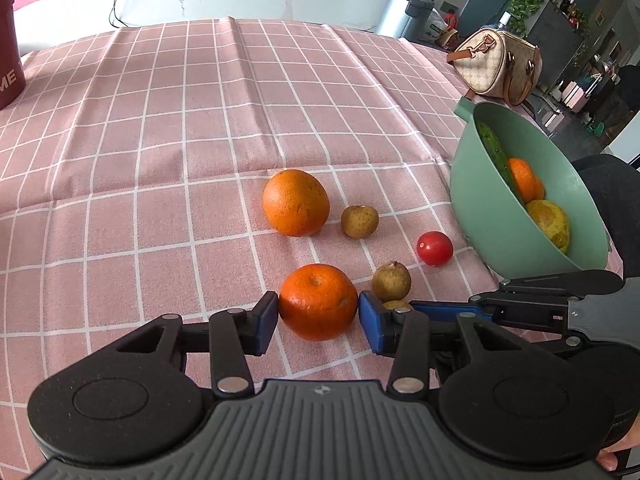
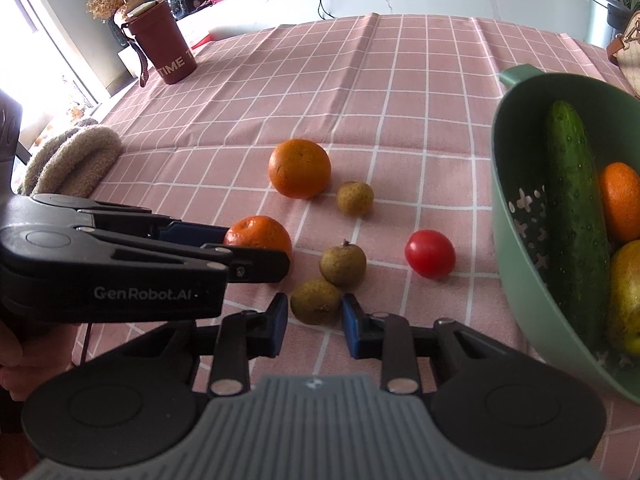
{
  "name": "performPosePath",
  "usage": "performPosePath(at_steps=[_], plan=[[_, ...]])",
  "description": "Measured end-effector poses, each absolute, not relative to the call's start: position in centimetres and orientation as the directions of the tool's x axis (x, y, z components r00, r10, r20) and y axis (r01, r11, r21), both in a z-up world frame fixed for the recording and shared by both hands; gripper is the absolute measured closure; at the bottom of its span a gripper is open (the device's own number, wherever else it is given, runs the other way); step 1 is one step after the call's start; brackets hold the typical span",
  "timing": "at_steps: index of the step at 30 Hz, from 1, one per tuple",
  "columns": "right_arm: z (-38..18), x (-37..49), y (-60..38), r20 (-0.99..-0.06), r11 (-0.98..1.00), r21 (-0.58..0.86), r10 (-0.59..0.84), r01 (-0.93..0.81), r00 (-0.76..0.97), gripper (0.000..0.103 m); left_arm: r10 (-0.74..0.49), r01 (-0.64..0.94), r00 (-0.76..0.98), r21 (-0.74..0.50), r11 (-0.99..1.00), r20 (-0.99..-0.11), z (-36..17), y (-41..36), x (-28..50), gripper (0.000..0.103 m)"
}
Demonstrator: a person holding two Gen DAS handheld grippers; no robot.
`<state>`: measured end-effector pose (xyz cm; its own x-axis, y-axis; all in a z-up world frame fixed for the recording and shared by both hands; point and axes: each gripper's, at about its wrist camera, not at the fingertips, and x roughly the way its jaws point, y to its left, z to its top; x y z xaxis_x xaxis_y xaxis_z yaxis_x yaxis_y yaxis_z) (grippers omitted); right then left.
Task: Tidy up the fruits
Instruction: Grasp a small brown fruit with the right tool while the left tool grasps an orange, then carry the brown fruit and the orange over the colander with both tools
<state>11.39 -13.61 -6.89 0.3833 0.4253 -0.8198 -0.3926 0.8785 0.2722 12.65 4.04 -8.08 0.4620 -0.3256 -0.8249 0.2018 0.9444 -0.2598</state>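
Observation:
My left gripper (image 1: pixel 319 312) is shut on a tangerine (image 1: pixel 318 302) that lies on the pink checked cloth, a blue pad against each side. My right gripper (image 2: pixel 315 316) is shut on a small brown fruit (image 2: pixel 316 301), just to the right of the tangerine (image 2: pixel 260 236). Past them lie a bigger orange (image 1: pixel 296 203), two more small brown fruits (image 1: pixel 359 221) (image 1: pixel 391 281) and a red tomato (image 1: pixel 434 248). The green colander bowl (image 2: pixel 516 216) at the right holds a cucumber (image 2: pixel 574 216), an orange and a yellow fruit.
A patterned handbag (image 1: pixel 496 62) stands behind the bowl at the far right. A dark red cylindrical bag (image 2: pixel 160 48) stands at the far left and a knitted beige item (image 2: pixel 76 160) lies at the left table edge. The two grippers sit close side by side.

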Motion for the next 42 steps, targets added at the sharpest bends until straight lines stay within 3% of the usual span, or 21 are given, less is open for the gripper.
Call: performPosePath(at_steps=[19, 42], plan=[[-5.4, 9.9, -13.4, -0.827, 0.866, 0.224, 0.411, -0.446, 0.383, 0.080, -0.300, 0.173, 0.500, -0.245, 0.954, -0.813, -5.8, 4.1, 10.6, 0.057], [4.4, 8.7, -21.3, -0.821, 0.786, 0.032, 0.374, -0.618, 0.432, 0.080, -0.364, 0.335, 0.539, -0.203, 0.920, -0.760, 3.2, -5.2, 10.6, 0.057]])
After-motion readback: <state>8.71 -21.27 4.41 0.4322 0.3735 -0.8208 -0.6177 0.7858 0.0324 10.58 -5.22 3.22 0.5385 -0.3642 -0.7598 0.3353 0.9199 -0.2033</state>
